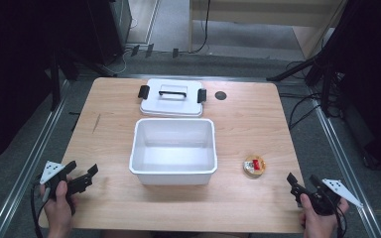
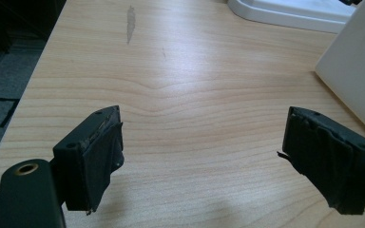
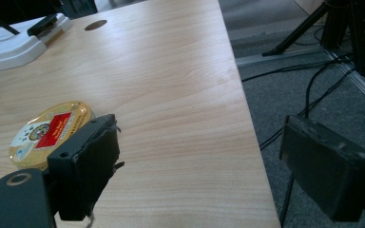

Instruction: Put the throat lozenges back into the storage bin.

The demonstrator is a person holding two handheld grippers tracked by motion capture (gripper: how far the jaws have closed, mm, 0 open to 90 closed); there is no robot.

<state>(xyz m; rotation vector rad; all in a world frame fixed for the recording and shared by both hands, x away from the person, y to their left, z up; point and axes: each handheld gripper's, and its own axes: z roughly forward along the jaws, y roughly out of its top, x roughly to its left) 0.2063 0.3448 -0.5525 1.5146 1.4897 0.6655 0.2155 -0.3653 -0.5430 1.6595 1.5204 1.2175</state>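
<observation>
An open white plastic bin (image 1: 135, 148) stands at the middle of the wooden table (image 1: 250, 124); nothing shows inside it. Its white lid (image 1: 171, 101), with a black handle and black side latches, lies flat just behind it. A small round gold tin (image 1: 254, 166) with a red label lies to the right of the bin. My left gripper (image 1: 83, 171) is open near the front left corner, with bare wood between its jaws (image 2: 202, 161). My right gripper (image 1: 302, 181) is open at the front right edge. The tin (image 3: 47, 133) lies just beyond its left jaw (image 3: 206, 166).
The bin's wall (image 2: 361, 71) rises to the right of my left gripper, the lid (image 2: 290, 12) beyond it. A dark round hole (image 1: 221, 95) marks the table's back right. Past the table's right edge (image 3: 256, 142) are cables and stand legs (image 3: 313, 19) on grey floor.
</observation>
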